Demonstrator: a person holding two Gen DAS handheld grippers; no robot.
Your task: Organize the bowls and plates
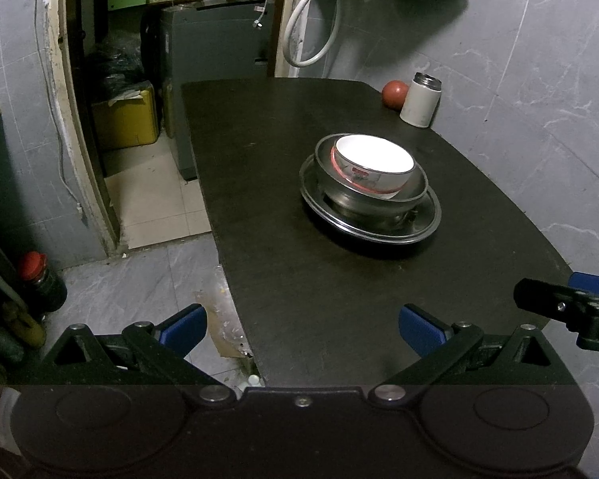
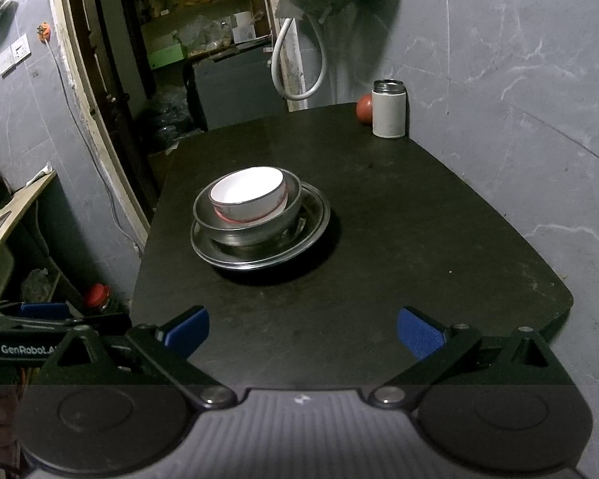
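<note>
Dim room, overhead light; glare blows out white bowl (image 1: 374, 154); fisheye bends edges, corners vignetted

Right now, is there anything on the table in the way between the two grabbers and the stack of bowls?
No. Only bare dark table lies between the open left gripper, the open right gripper and the white bowl nested in the metal bowl on the metal plate.

You see a glossy white ceramic bowl (image 1: 373, 159) in a shiny metal bowl (image 1: 369, 193) on a polished metal plate (image 1: 423, 223); the table (image 1: 299, 279) is matt black.
</note>
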